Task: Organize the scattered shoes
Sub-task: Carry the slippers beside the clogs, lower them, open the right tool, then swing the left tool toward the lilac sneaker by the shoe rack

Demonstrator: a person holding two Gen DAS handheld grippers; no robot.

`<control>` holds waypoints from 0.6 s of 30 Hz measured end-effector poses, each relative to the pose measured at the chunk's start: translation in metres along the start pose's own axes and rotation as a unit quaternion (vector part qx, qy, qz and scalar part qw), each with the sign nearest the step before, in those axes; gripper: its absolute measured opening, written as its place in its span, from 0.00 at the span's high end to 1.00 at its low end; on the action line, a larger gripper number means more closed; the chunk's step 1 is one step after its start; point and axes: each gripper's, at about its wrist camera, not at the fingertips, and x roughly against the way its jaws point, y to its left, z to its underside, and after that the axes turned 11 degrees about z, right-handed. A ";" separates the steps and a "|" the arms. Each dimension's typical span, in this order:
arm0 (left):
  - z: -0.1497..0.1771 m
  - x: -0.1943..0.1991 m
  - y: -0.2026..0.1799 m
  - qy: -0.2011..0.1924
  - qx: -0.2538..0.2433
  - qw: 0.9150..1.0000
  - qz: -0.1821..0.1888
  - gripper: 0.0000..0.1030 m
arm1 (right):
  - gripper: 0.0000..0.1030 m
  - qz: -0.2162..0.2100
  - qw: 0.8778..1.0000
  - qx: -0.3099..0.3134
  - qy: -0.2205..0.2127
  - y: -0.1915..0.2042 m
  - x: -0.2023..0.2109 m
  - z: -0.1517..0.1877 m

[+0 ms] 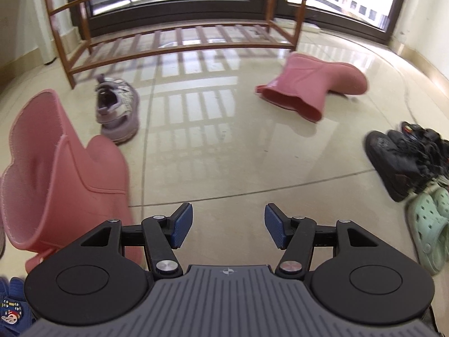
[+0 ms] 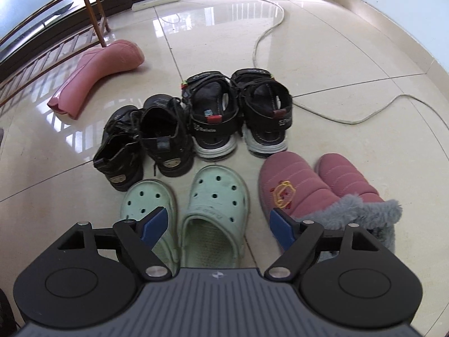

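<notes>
Both grippers hang with jaws apart and nothing between them. The right gripper (image 2: 216, 229) hovers over the green clogs (image 2: 216, 210), already paired beside black shoes (image 2: 146, 143), sandals (image 2: 238, 112) and slippers (image 2: 317, 191). The left gripper (image 1: 228, 226) faces strays: two pink boots (image 1: 64, 174) (image 1: 311, 87) and a lilac sneaker (image 1: 118, 109) before the rack (image 1: 179, 47).

Tiled floor (image 2: 336, 56) strewn with shoes (image 2: 216, 112)

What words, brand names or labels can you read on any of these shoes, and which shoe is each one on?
Black sandals: white lettering on the left heel strap and a patch on the right one, too small to read.
Black lace-up shoes: metal heel badges, marks unreadable.
Pink slippers: a yellow embroidered figure, no words.
Green clogs: raised strap lettering, illegible.
</notes>
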 end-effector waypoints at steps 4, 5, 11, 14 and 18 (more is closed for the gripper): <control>-0.013 -0.008 0.009 -0.004 0.016 1.000 -0.022 0.42 | 0.18 -0.006 1.000 0.003 -0.004 0.010 -0.001 0.000; -0.019 -0.010 0.011 -0.007 0.021 0.999 -0.026 0.42 | 0.18 -0.008 1.000 0.002 -0.004 0.012 -0.001 0.000; -0.057 -0.020 0.019 -0.045 0.043 0.997 -0.052 0.42 | 0.17 -0.011 1.000 0.004 -0.004 0.023 -0.003 -0.001; -0.078 -0.028 0.031 -0.044 0.066 0.995 -0.067 0.42 | 0.17 -0.014 1.000 0.005 -0.006 0.029 -0.005 -0.003; -0.108 -0.038 0.047 -0.012 0.081 0.994 -0.078 0.42 | 0.17 -0.021 1.000 0.001 -0.011 0.033 -0.006 -0.005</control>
